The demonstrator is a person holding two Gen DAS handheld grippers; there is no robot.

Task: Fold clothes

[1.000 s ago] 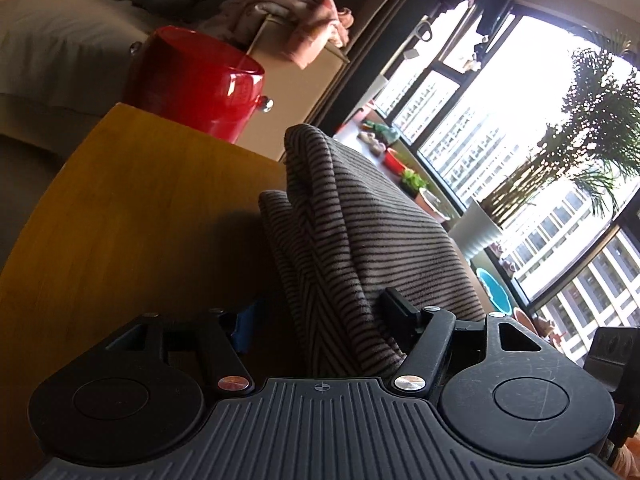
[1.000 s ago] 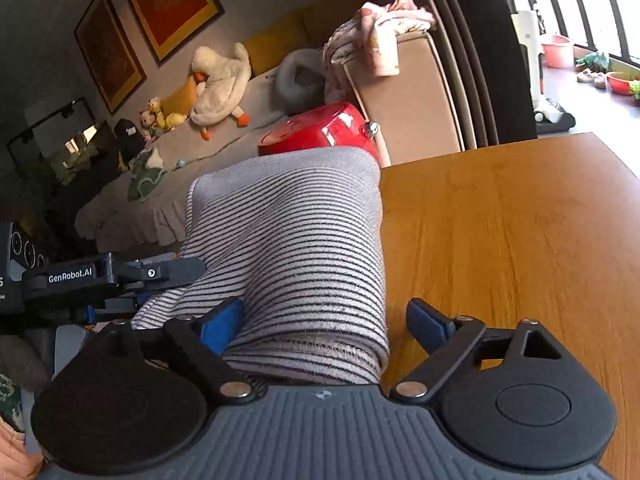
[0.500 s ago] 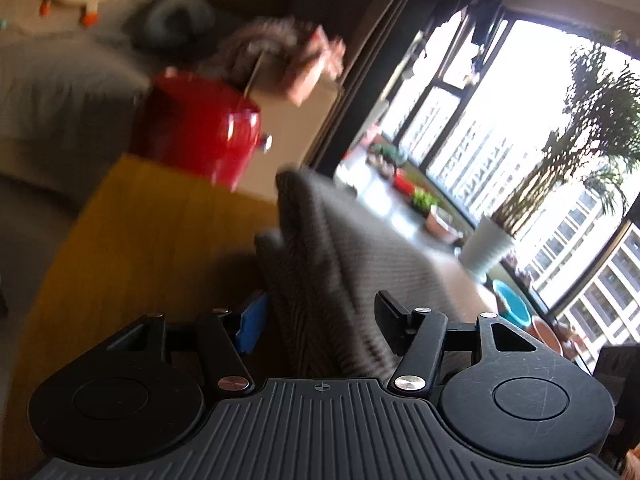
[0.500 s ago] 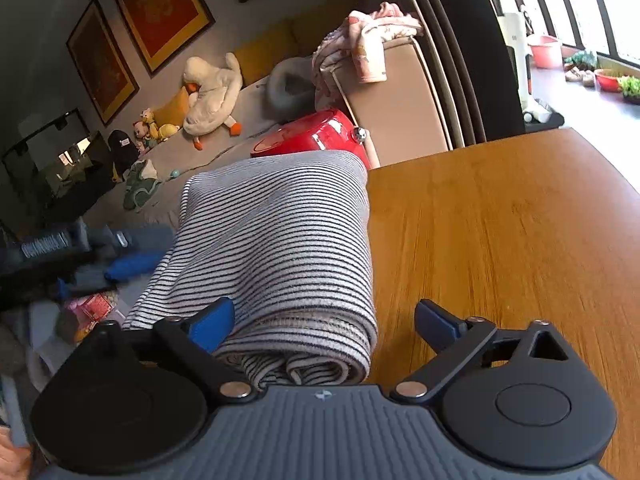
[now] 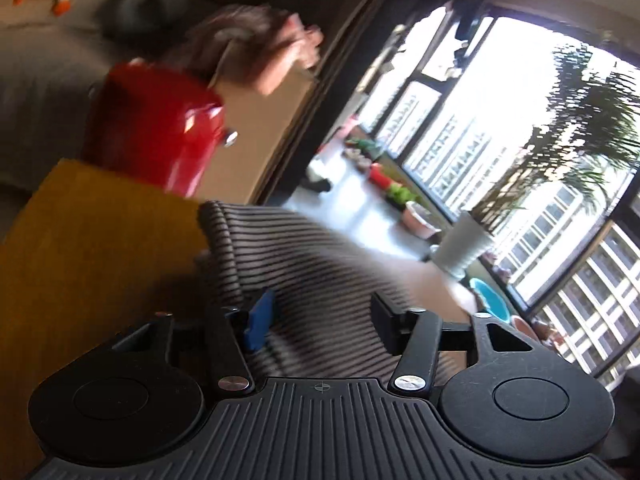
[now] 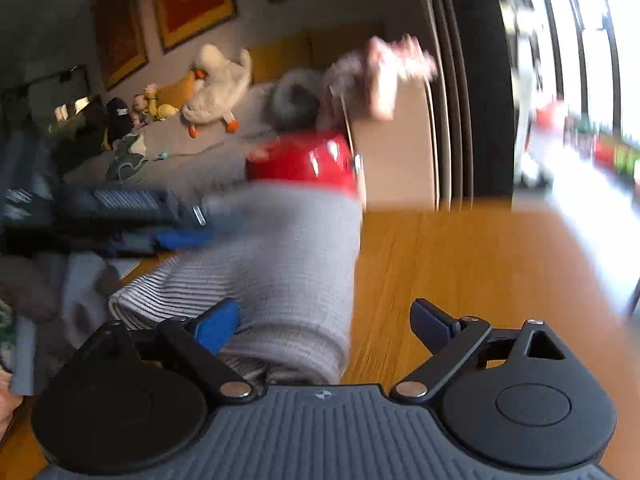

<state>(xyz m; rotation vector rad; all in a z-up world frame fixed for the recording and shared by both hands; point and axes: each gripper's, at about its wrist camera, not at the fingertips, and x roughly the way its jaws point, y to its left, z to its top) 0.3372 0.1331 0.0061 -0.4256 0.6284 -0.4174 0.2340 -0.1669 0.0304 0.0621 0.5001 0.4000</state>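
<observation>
A folded grey-and-dark striped garment [image 5: 316, 264] lies on the wooden table [image 5: 92, 240]. My left gripper [image 5: 320, 320] is open, its fingers wide apart over the near end of the garment. In the right wrist view the same garment [image 6: 288, 264] lies on the table [image 6: 460, 272]. My right gripper [image 6: 324, 320] is open with the garment's near folded edge between its fingers. The left gripper's body [image 6: 120, 208] shows at the garment's far left side. Both views are motion-blurred.
A red pot [image 5: 156, 128] stands past the table's far edge, also in the right wrist view [image 6: 304, 160]. Behind it are a beige armchair with a pile of clothes [image 6: 384, 68], a sofa with plush toys [image 6: 216, 84], and large windows with plants [image 5: 580, 128].
Both grippers have opened and let go of the garment, which now lies flat on the table. Both cameras have pulled back and swung, blurring the views.
</observation>
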